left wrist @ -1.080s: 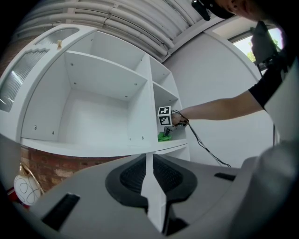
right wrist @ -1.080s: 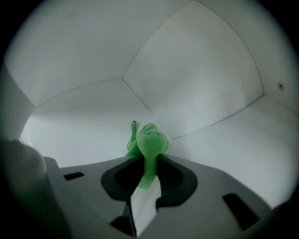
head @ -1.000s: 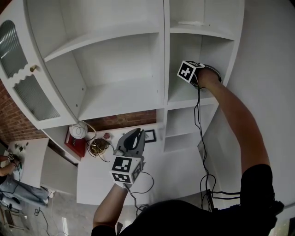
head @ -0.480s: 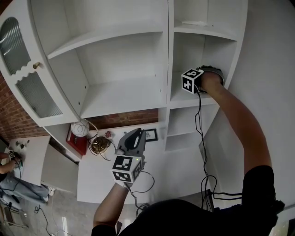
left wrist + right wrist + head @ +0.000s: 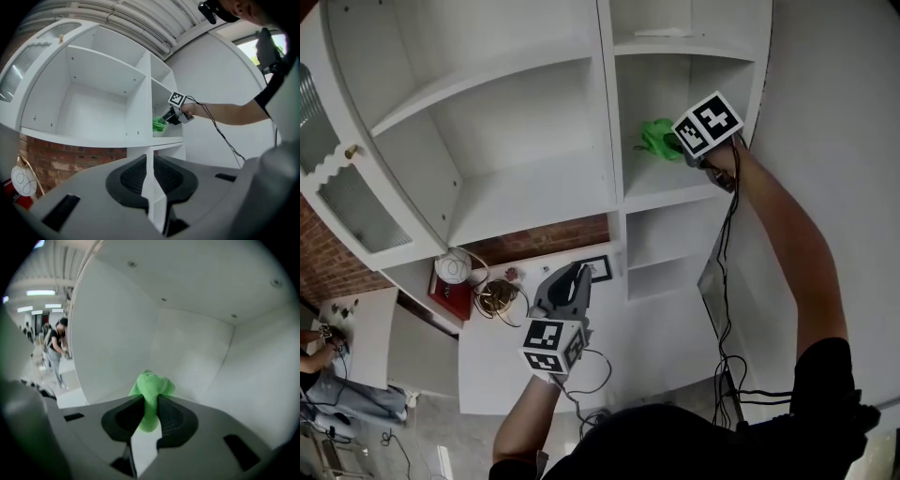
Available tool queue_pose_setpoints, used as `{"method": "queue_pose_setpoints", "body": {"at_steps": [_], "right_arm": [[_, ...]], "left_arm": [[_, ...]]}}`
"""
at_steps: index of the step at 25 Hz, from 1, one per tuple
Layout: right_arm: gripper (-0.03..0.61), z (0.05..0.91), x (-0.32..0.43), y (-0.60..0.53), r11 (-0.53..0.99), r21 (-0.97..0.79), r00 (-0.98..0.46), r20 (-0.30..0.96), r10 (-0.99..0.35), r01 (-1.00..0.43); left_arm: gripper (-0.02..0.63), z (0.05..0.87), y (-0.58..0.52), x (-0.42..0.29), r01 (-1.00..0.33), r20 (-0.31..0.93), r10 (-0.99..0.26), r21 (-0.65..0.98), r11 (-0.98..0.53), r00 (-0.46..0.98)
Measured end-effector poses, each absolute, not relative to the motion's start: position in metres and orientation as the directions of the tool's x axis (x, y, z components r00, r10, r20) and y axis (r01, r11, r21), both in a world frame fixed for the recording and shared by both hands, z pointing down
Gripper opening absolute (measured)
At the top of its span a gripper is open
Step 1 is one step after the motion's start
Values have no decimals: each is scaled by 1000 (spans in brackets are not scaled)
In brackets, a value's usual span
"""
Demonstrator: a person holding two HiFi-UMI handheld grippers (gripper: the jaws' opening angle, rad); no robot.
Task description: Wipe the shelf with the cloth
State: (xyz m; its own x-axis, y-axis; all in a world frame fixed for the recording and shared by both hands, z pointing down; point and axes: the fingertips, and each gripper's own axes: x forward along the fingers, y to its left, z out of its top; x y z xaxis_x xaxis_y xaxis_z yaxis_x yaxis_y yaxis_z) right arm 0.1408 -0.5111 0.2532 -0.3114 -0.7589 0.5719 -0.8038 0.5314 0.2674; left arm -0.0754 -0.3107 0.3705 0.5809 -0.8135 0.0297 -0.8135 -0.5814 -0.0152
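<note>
Clamped the green cloth point(image 5: 151, 389) in the right gripper point(image 5: 677, 146), bunched ahead of its jaws toward the compartment's back, just over the shelf board point(image 5: 666, 190). Held the left gripper point(image 5: 568, 285) low, well apart, jaws together on nothing; likely left the wiping to the right.

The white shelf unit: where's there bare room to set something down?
The wide shelf left of the upright divider is bare, as is the board above it. The narrow bay right of the divider is taken by the green cloth clamped in the right tool. The counter below is cluttered only round the red box.
</note>
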Motion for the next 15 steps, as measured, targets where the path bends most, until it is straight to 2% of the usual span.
{"method": "queue_pose_setpoints", "body": {"at_steps": [4,7,15], "right_arm": [[78,259,112,-504,591,-197,-597,512,-618,-782],[78,274,94,-506,570,-417,-705,472,-530,-708],[78,308,62,-516,571,-421,-696,568,-440,-705]], "left_arm": [[46,372,-304,-83,-829,36,-829,-19,-559,558],[46,369,-299,-93,-843,29,-843,-23,-537,536],[46,379,-289,-120,-874,50,-873,-19,-486,484]]}}
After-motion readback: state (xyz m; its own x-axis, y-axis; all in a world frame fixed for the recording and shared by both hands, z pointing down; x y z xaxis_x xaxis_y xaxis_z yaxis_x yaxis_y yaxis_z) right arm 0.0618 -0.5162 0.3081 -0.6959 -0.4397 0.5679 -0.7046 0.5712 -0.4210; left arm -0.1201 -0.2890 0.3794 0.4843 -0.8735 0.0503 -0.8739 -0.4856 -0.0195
